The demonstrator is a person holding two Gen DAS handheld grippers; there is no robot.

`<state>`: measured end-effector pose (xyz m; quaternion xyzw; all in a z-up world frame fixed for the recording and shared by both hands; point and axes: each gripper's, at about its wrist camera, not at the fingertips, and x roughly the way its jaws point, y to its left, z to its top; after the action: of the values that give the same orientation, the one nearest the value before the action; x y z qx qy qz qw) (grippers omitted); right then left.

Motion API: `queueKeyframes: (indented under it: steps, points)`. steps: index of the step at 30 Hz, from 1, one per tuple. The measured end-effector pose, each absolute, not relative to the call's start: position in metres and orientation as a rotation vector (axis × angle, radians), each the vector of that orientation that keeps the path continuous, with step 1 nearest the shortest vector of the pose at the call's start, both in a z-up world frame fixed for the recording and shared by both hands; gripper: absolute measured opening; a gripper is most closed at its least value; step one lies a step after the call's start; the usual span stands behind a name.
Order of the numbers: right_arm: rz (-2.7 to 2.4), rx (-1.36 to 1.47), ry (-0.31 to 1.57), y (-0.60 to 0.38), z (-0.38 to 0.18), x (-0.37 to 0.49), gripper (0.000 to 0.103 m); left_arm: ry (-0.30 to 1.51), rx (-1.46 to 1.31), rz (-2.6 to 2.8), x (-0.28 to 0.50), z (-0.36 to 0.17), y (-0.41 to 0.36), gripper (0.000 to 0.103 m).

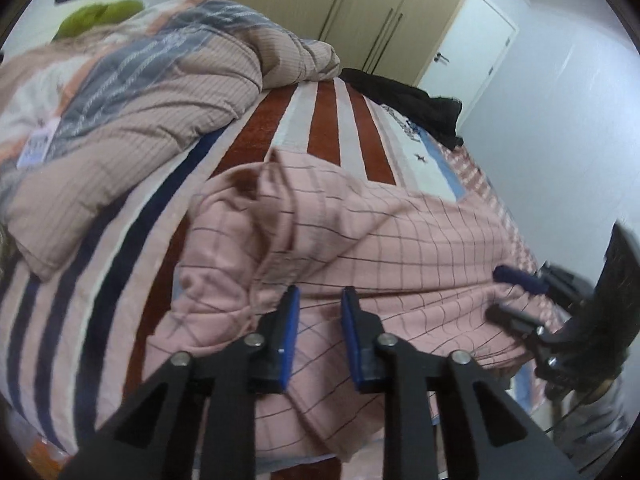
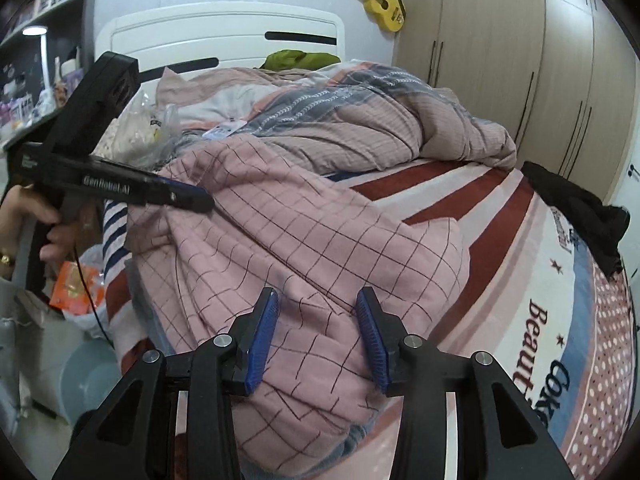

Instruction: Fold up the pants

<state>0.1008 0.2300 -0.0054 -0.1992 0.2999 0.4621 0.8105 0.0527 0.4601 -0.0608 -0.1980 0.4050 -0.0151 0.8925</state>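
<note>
1. Left wrist view: your left hand-held gripper has its blue pads only narrowly apart over a ridge of the pants. Whether they pinch the cloth, I cannot tell.
2. Your right hand-held gripper stands wider, its pads clear of the cloth, with the pants between and below them.
3. One clear plastic bag lies on the bed and holds pale stuff. One pale blue basin sits on the floor, its contents unseen.
4. Count two grippers, one pair of pants, one duvet and one dark garment.
5. The pants are pink with a thin dark grid. They lie rumpled in a heap on the striped bed cover, near its edge.
</note>
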Motion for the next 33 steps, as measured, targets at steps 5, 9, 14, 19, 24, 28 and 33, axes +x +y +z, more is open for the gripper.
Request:
queueKeyframes:
  steps: [5, 9, 14, 19, 24, 28, 33]
  points:
    - [0.994, -0.378, 0.652, 0.227, -0.011, 0.107, 0.044, 0.822, -0.427, -0.016, 0.053, -0.057, 0.454, 0.016]
    - [1.005, -0.326, 0.63, 0.224, -0.002, 0.102, 0.052, 0.806, -0.378, 0.001, 0.051, -0.044, 0.438, 0.045]
    - [0.992, -0.303, 0.578, 0.209, 0.014, 0.09, 0.059, 0.74, -0.293, 0.023, 0.038, -0.023, 0.413, 0.058]
    - [0.959, -0.273, 0.534, 0.171, 0.031, 0.083, 0.06, 0.658, -0.231, 0.038, 0.021, 0.005, 0.382, 0.065]
    - [0.891, -0.264, 0.46, 0.115, 0.052, 0.069, 0.067, 0.527, -0.165, 0.083, -0.007, 0.037, 0.34, 0.079]
    - [0.808, -0.246, 0.373, 0.057, 0.069, 0.049, 0.075, 0.404, -0.107, 0.149, -0.034, 0.054, 0.301, 0.089]
    - [0.691, -0.25, 0.267, -0.007, 0.076, 0.019, 0.084, 0.284, -0.101, 0.156, -0.058, 0.055, 0.256, 0.101]
